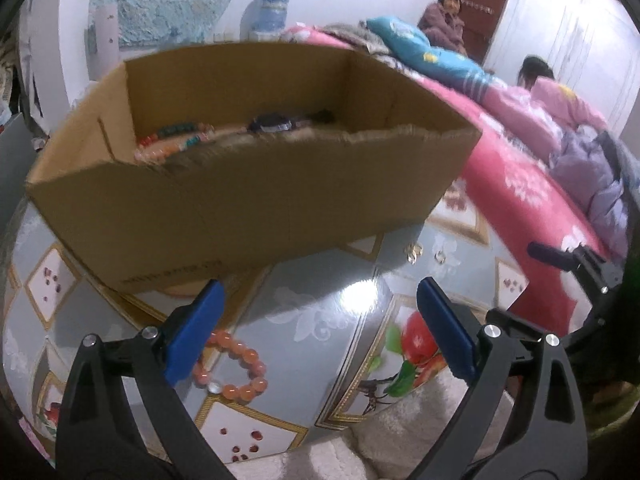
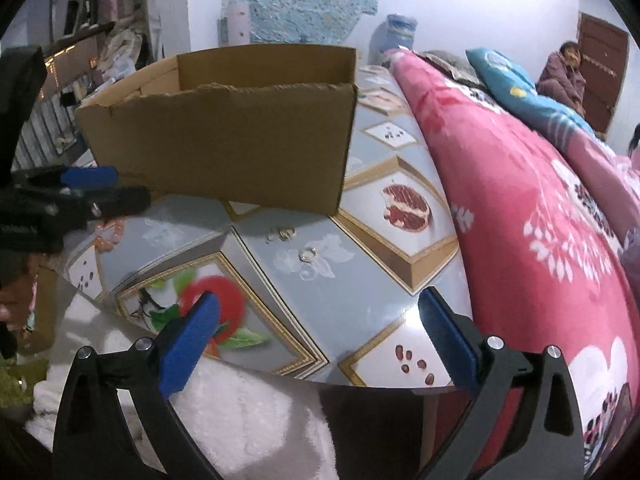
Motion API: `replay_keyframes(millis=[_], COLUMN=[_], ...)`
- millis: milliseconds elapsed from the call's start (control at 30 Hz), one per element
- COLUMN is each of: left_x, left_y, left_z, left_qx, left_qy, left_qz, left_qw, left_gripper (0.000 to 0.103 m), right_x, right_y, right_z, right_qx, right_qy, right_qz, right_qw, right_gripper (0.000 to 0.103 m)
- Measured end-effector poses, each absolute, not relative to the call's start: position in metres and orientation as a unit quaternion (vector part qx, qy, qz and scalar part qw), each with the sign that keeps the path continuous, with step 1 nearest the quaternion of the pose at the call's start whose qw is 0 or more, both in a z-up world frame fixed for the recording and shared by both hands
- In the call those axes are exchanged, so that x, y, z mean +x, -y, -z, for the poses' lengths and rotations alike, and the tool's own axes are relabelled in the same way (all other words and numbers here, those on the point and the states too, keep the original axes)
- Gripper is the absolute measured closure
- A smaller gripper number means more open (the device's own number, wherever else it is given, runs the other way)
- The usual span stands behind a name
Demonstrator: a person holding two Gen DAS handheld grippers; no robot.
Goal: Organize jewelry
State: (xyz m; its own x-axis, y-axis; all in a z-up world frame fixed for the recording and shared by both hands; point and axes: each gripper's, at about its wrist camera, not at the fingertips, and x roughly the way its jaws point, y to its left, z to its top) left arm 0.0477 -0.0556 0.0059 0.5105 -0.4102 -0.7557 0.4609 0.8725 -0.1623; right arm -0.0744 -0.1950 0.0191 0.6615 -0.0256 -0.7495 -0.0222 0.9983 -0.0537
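Observation:
An open cardboard box point(image 1: 248, 200) point(image 2: 224, 148) stands on the patterned table point(image 1: 312, 312) point(image 2: 360, 280) and holds bead strings and a dark item point(image 1: 272, 122). An orange bead bracelet point(image 1: 236, 364) lies on the table beside my left gripper's point(image 1: 320, 296) left finger. That gripper is open with nothing between its pads. Small silver rings point(image 2: 308, 254) point(image 1: 440, 257) and a second cluster point(image 2: 284, 234) point(image 1: 414, 250) lie in front of the box. My right gripper point(image 2: 320, 304) hovers open over the table's near edge, short of the rings.
A pink floral quilt point(image 2: 520, 200) point(image 1: 516, 184) borders the table on the right, with two people sitting beyond it. White fluffy cloth point(image 2: 248, 408) lies below the near edge. The left gripper point(image 2: 92, 188) shows at the left of the right wrist view.

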Motion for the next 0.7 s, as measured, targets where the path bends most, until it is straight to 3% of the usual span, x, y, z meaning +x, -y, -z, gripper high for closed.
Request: replay_keyframes(millis=[267, 433, 700], left_x=[0.064, 0.062, 0.055], left_y=[0.086, 0.100, 0.099], left_z=[0.029, 0.036, 0.035], left_qx=[0.084, 0.135, 0.133], left_qy=[-0.475, -0.461, -0.445], left_qz=[0.234, 0.221, 0.223], left_qw=[0.844, 0.849, 0.857], left_gripper=[0.010, 0.008, 0.008], right_x=[-0.056, -0.045, -0.041], right_y=[0.206, 0.207, 0.207], right_z=[0.002, 0.015, 0.020], right_qx=[0.006, 0.002, -0.007], right_qy=[-0.437, -0.450, -0.451], right_qz=[0.005, 0.005, -0.001], right_qw=[0.899, 0.893, 0.893], right_gripper=[0.006, 0.006, 0.006])
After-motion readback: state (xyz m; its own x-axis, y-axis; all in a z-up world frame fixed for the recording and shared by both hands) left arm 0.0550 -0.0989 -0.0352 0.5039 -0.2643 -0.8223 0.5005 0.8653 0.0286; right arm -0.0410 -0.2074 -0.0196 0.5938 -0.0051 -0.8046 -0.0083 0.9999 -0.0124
